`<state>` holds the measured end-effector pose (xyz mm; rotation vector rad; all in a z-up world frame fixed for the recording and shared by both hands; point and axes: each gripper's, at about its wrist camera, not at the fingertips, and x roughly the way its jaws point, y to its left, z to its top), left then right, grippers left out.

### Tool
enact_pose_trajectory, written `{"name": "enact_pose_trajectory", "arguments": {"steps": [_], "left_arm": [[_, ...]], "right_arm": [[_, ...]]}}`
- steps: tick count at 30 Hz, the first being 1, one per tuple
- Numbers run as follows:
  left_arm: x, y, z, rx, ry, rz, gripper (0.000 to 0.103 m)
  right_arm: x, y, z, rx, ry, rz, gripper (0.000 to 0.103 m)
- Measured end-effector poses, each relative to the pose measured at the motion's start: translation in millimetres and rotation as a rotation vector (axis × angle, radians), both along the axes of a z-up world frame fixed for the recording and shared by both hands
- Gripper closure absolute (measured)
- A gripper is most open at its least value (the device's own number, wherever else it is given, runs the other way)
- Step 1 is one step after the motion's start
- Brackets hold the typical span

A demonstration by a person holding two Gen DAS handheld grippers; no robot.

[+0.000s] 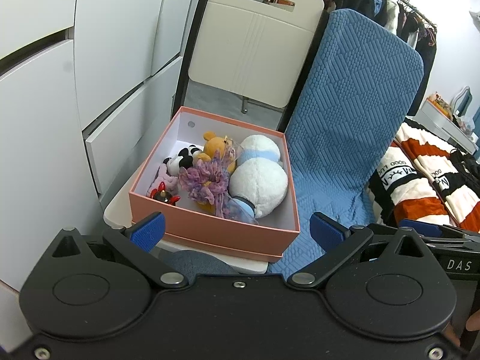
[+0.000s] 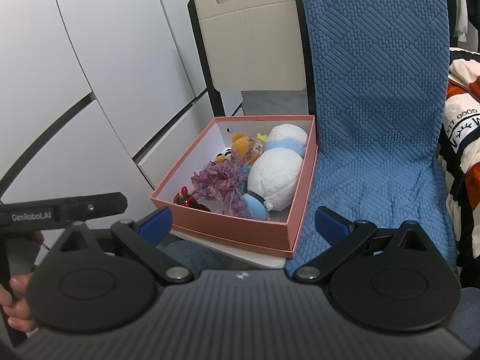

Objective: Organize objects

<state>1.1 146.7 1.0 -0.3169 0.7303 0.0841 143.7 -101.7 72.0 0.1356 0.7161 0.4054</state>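
Observation:
A pink box (image 1: pixel 210 231) (image 2: pixel 228 225) stands open on a cream folding chair (image 1: pixel 255 39) (image 2: pixel 249 51). In it lie a white and blue plush (image 1: pixel 259 180) (image 2: pixel 276 174), an orange bear plush (image 1: pixel 214 147) (image 2: pixel 240 142), a purple frilly item (image 1: pixel 205 181) (image 2: pixel 216 180), a panda plush (image 1: pixel 183 159) and a small red and black toy (image 1: pixel 163 195) (image 2: pixel 184 199). My left gripper (image 1: pixel 237 231) is open and empty, in front of the box's near wall. My right gripper (image 2: pixel 244 225) is open and empty, also in front of the box.
A blue quilted cushion chair (image 1: pixel 345 114) (image 2: pixel 372 90) stands right of the box. An orange, white and black blanket (image 1: pixel 420 180) (image 2: pixel 465 138) lies at the far right. White cabinet doors (image 1: pixel 45 120) (image 2: pixel 75 60) line the left. A clothes rack (image 1: pixel 390 3) stands behind.

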Motion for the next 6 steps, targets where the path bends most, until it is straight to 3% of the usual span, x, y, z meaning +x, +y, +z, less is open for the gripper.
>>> {"name": "enact_pose_trajectory", "arguments": {"steps": [6], "left_arm": [[-1.0, -3.2, 2.2, 0.012, -0.003, -0.008, 0.001]], "right_arm": [[-0.8, 1.6, 0.3, -0.002, -0.001, 0.0, 0.0]]}}
